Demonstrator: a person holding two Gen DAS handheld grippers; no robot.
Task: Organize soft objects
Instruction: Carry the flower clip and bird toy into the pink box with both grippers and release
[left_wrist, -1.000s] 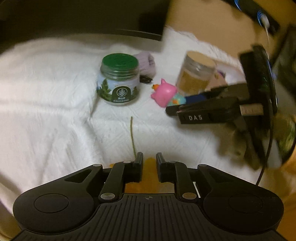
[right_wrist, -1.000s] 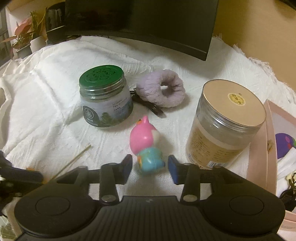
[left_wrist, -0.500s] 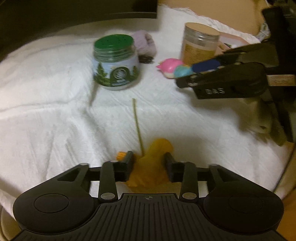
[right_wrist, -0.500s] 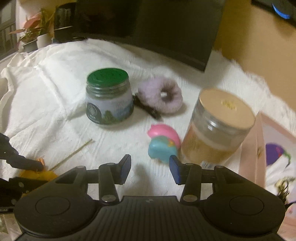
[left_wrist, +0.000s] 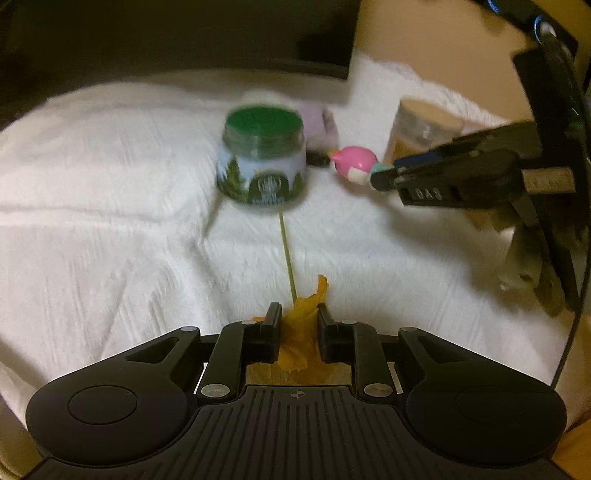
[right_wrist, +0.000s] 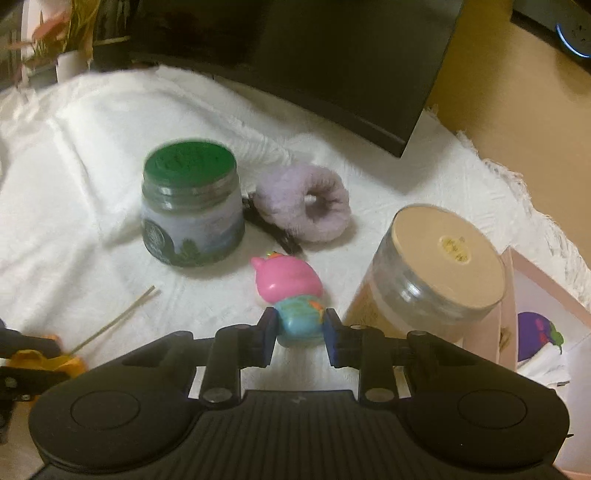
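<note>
The left tongs (left_wrist: 296, 325) are closing on an orange flower (left_wrist: 301, 332) lying on the white-covered desk (left_wrist: 110, 221); the right tongs (right_wrist: 300, 328) are closing on a pink toy (right_wrist: 291, 291). Both want gentle pinches, then straight lifts. The green-lidded jar (right_wrist: 192, 206) and tan-lidded jar (right_wrist: 432, 269) stand capped, their contents unclear.

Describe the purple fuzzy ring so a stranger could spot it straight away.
On the white cloth, find the green-lidded jar. The purple fuzzy ring lies flat just right of it, beyond the pink toy. It is the only furry thing there, with a hole through its middle.
</note>
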